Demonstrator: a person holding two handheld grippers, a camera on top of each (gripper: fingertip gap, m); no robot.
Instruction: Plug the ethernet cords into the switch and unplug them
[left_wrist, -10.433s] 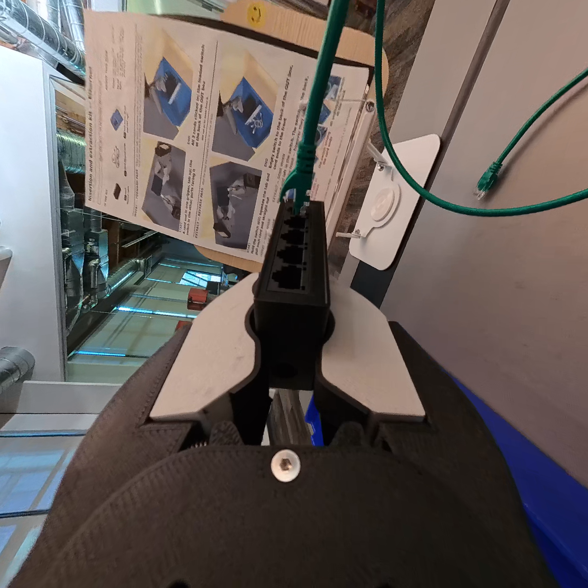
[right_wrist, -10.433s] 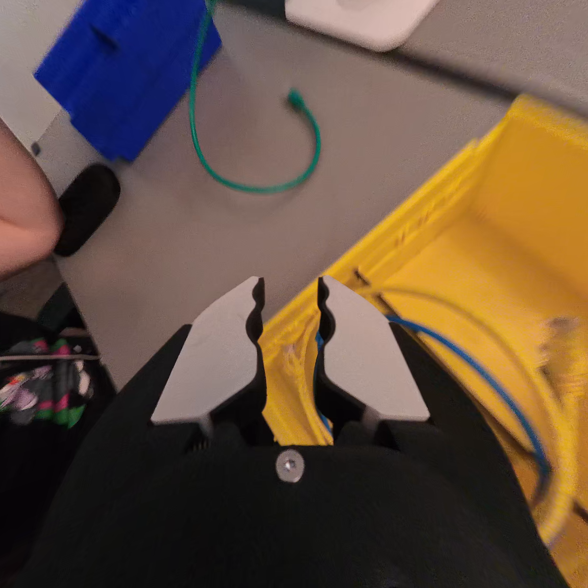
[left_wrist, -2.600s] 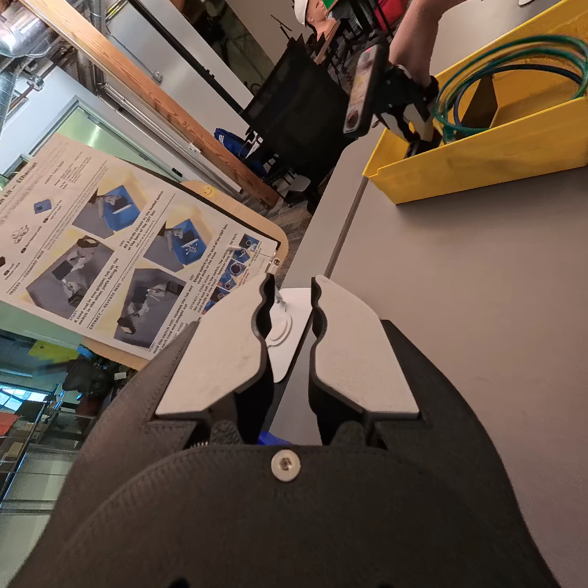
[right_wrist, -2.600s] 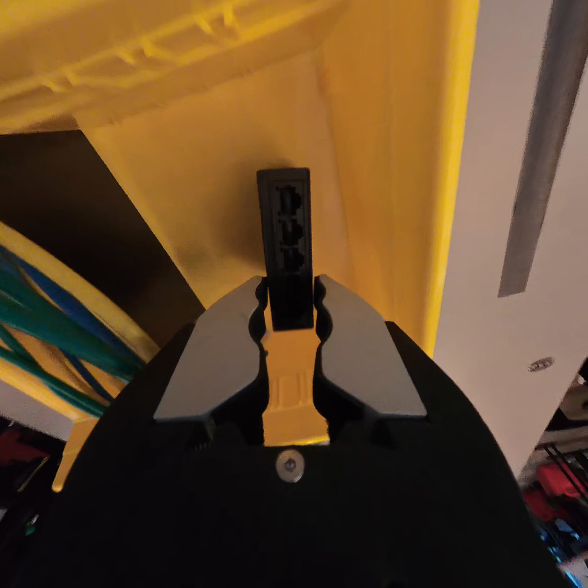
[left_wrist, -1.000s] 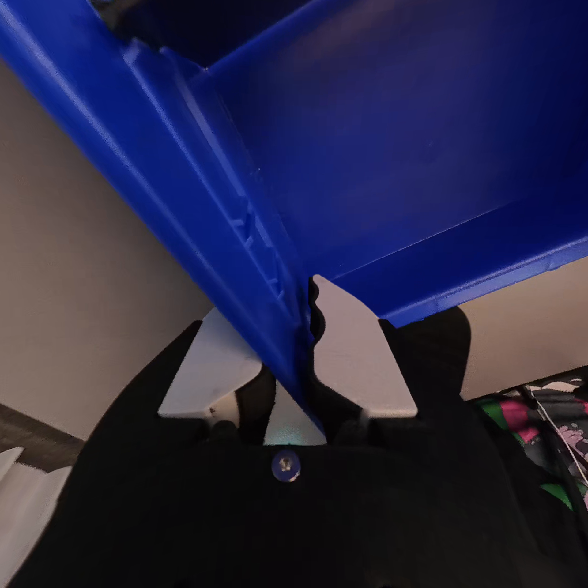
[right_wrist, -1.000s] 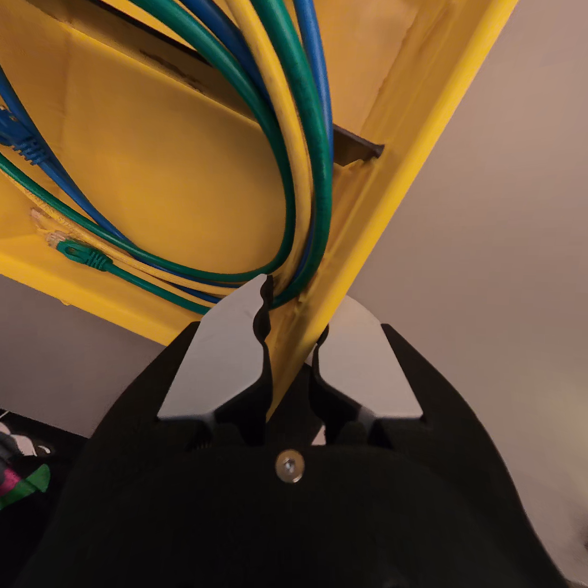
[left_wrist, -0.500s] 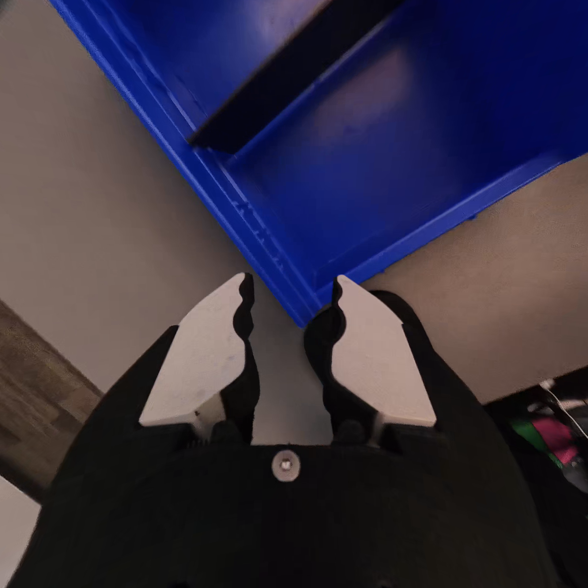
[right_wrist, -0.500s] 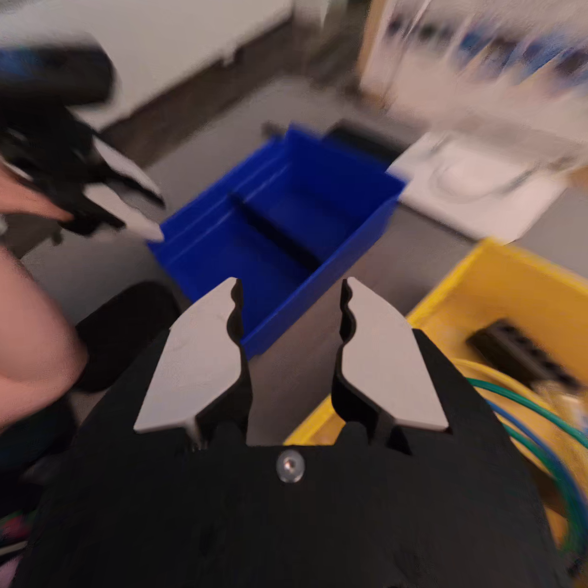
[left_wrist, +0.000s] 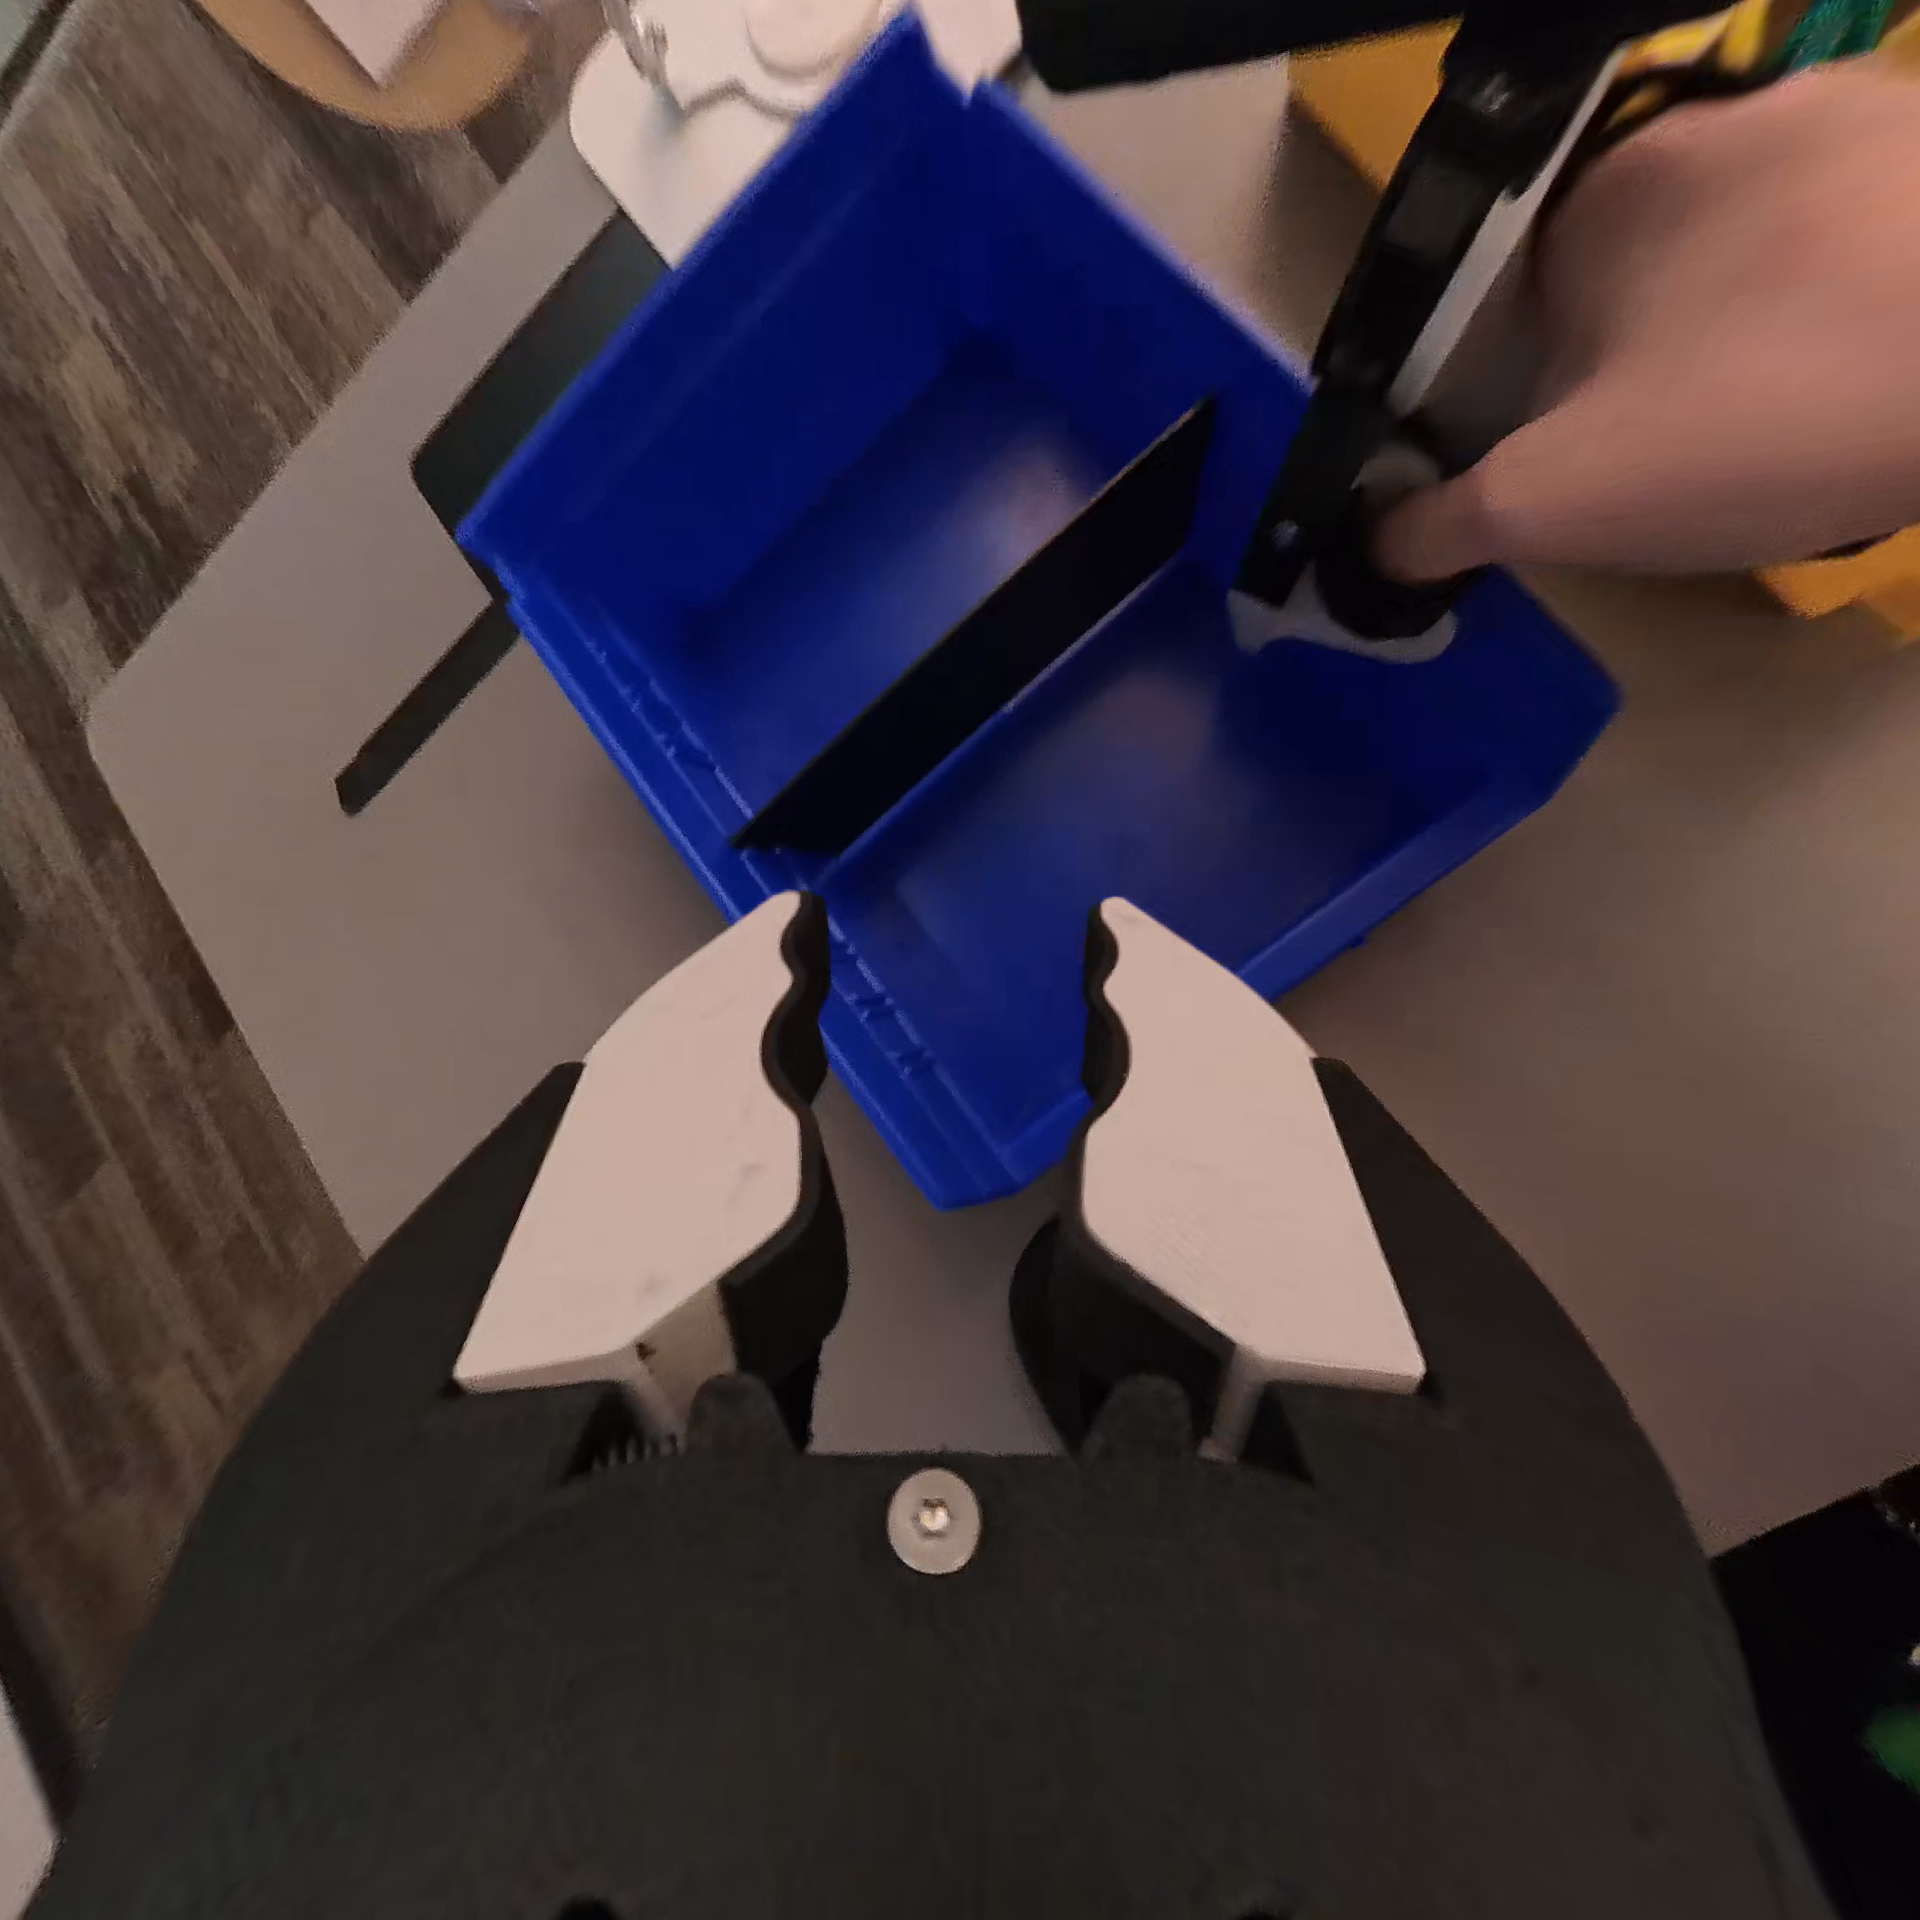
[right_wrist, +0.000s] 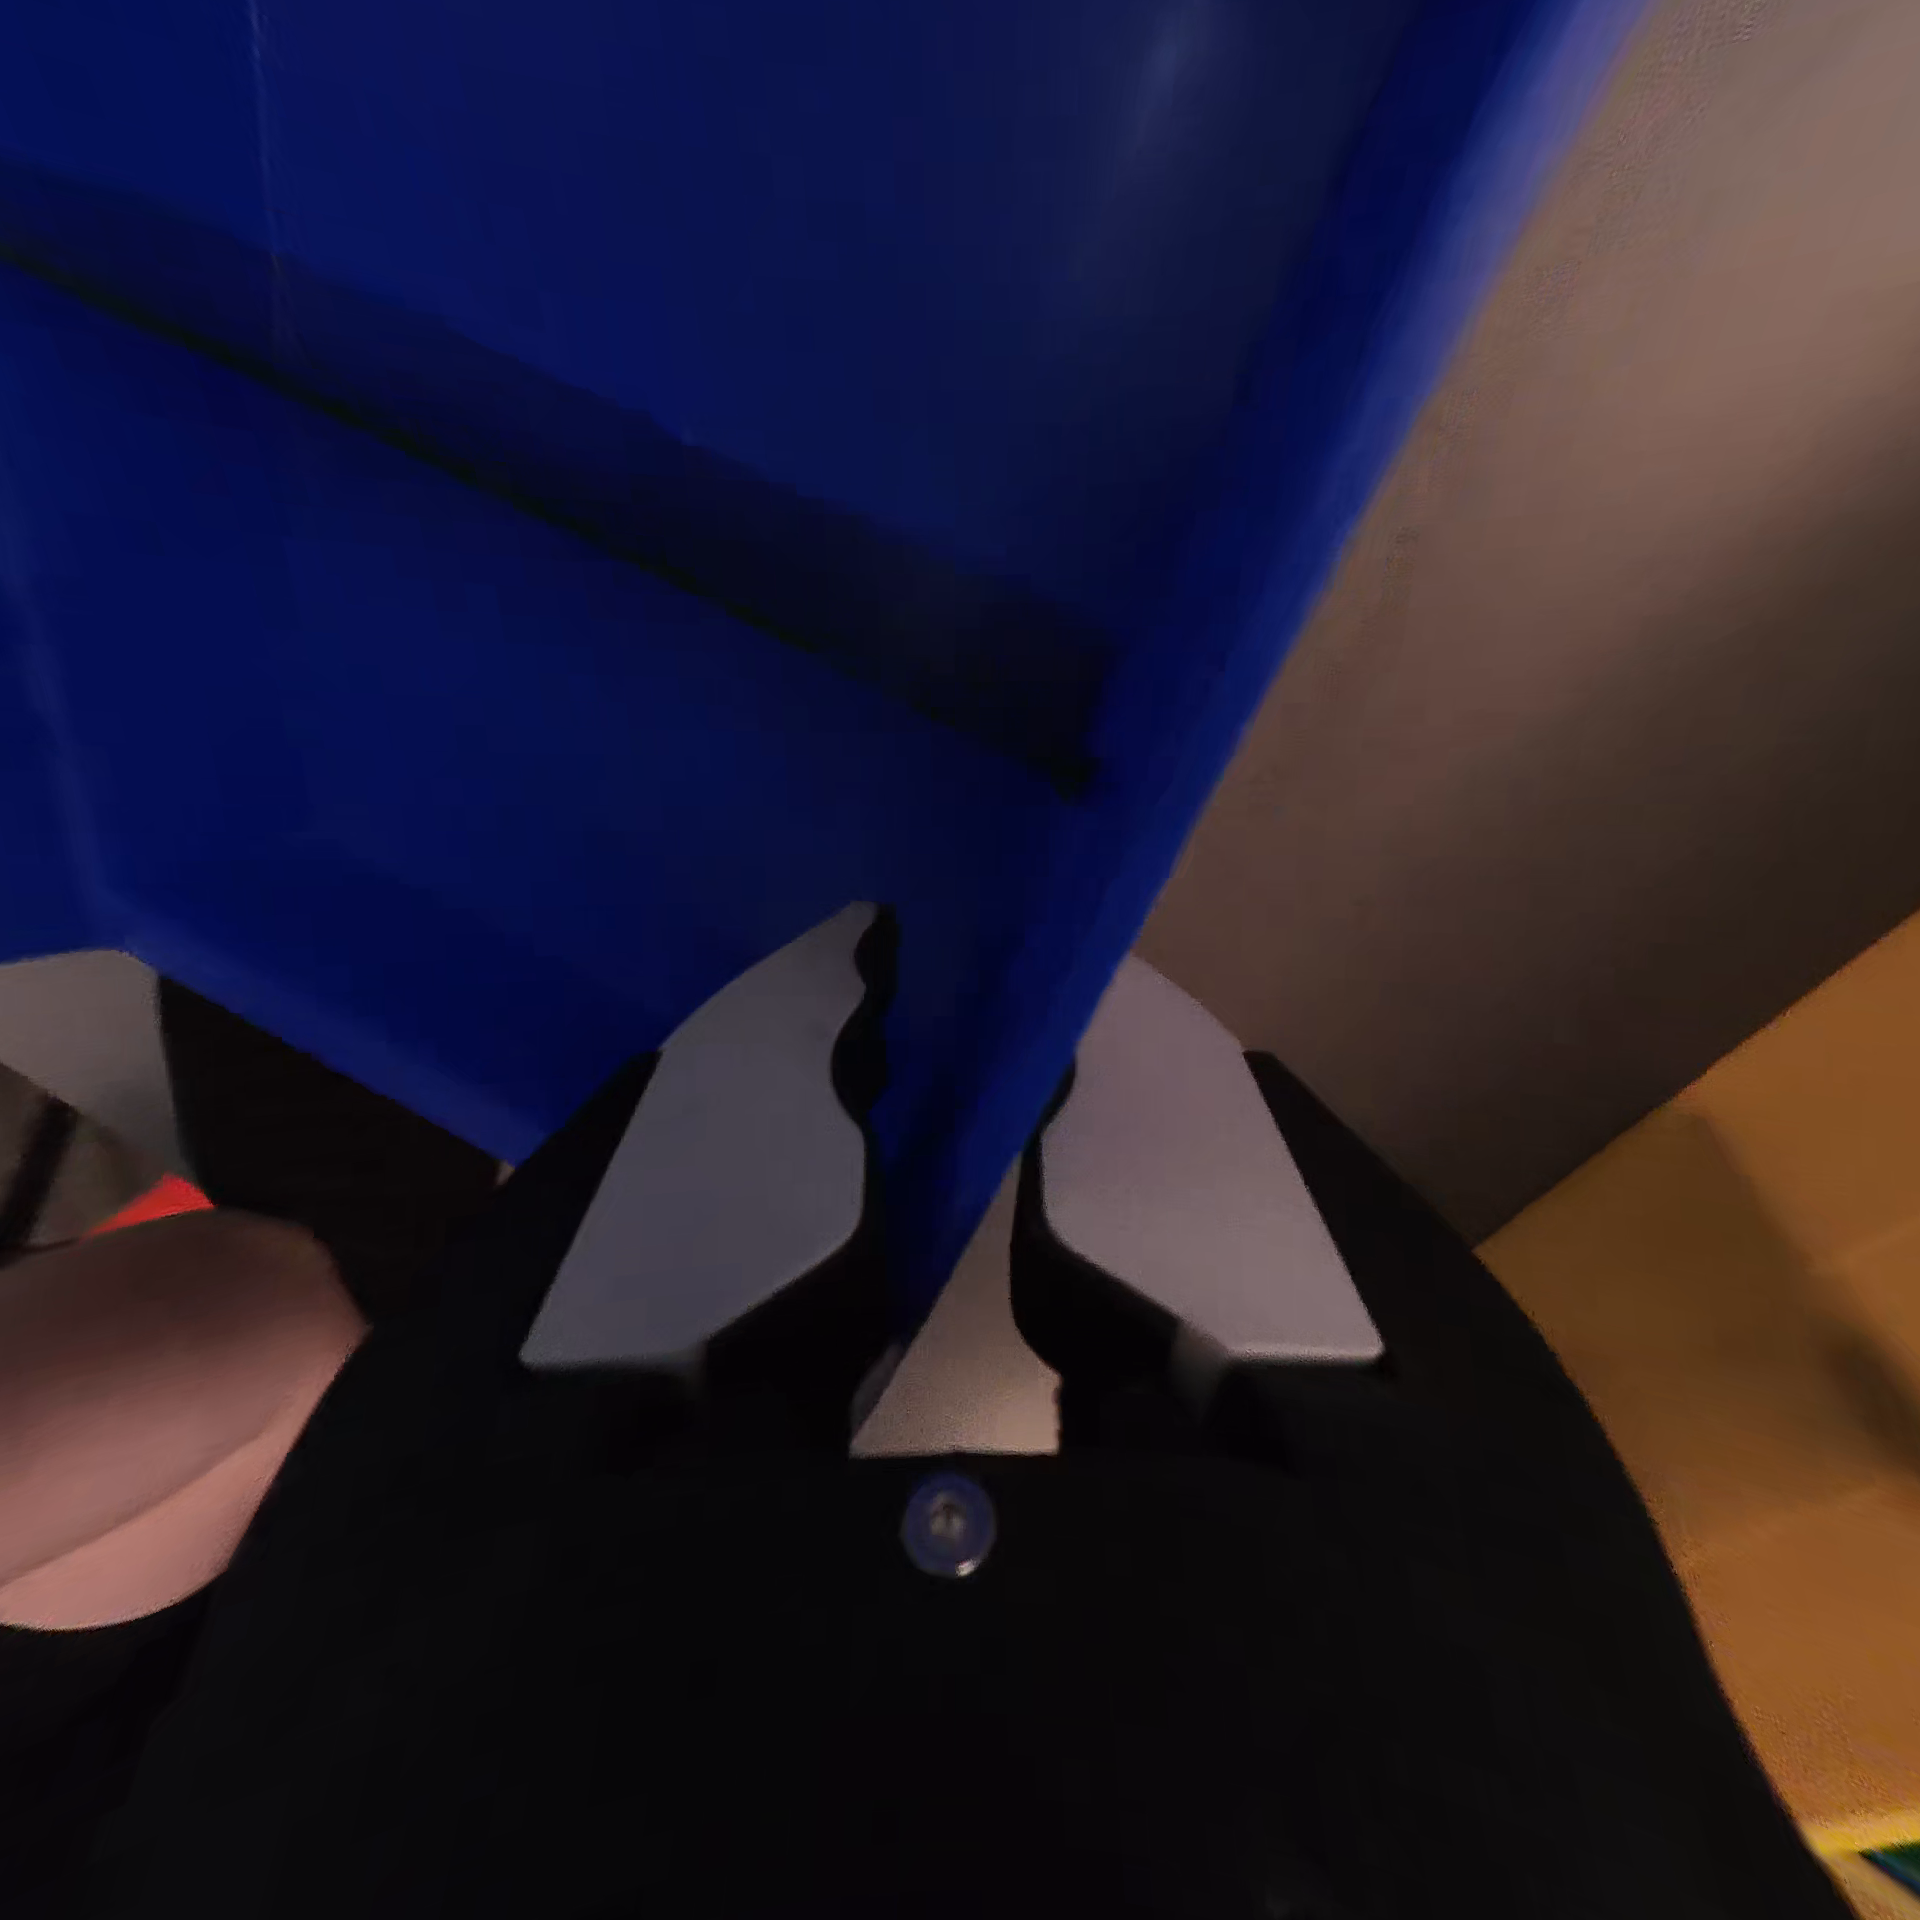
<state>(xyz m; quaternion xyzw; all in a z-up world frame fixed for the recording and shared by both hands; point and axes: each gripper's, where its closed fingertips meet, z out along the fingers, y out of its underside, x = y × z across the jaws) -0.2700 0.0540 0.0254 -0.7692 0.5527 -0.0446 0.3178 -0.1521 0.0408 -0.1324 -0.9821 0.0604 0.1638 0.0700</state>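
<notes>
one blue bin (left_wrist: 748, 436) on grey table (left_wrist: 1558, 1091): its side wall is straddled by right gripper (right_wrist: 966, 1039), grip uncertain; its near corner is framed by left gripper (left_wrist: 951, 920), parted, empty.

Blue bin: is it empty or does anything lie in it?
Empty. In the left wrist view both compartments of the blue bin, either side of its black divider, show bare floor.

The left gripper (left_wrist: 948, 925) has a black textured body, two pale grey fingers (left_wrist: 665, 1143) with wavy black inner edges, and one silver screw (left_wrist: 933, 1520) at 6 o'clock. The right gripper (right_wrist: 987, 956) looks the same.
</notes>
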